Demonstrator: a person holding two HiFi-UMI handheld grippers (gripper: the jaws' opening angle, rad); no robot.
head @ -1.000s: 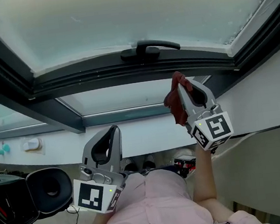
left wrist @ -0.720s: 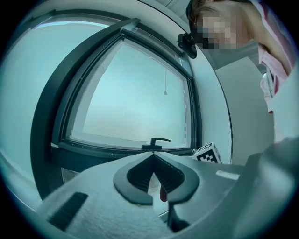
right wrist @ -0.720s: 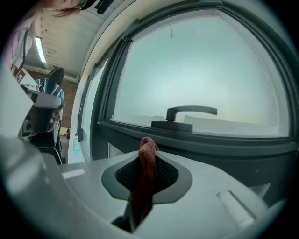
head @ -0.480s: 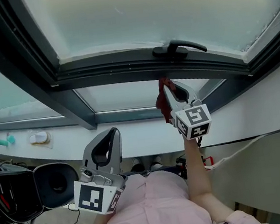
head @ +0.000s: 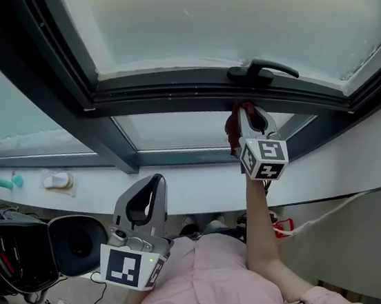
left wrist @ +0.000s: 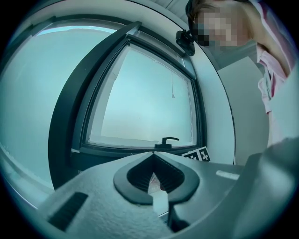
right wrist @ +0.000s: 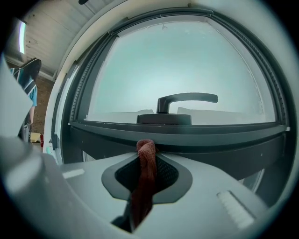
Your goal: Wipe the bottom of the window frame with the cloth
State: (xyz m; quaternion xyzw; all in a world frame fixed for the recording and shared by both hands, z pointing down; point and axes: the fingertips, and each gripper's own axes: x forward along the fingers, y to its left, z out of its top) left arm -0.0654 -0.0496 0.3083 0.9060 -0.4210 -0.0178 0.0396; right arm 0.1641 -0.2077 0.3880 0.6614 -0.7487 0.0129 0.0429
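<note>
Red cloth sits clamped between the jaws of the right gripper. It is bunched into a rope-like fold, with a small knot of fabric poking out past the jaw tips and the rest trailing back through the throat. Jaws are pressed in on the fabric.

In the head view the right gripper is raised at arm's length. Its tips and the cloth are up against the underside of the dark bottom rail of the window frame. Straight ahead of the jaws, just beyond the cloth's tip, is the window handle; the rail runs across right at the tip. The cloth appears to touch the rail, though the contact itself is hard to confirm.

Left gripper is held low, close to the person's chest, well apart from the frame and the cloth. Its own view shows the jaws closed tip to tip with nothing pinched. The window and handle lie far ahead of them.
</note>
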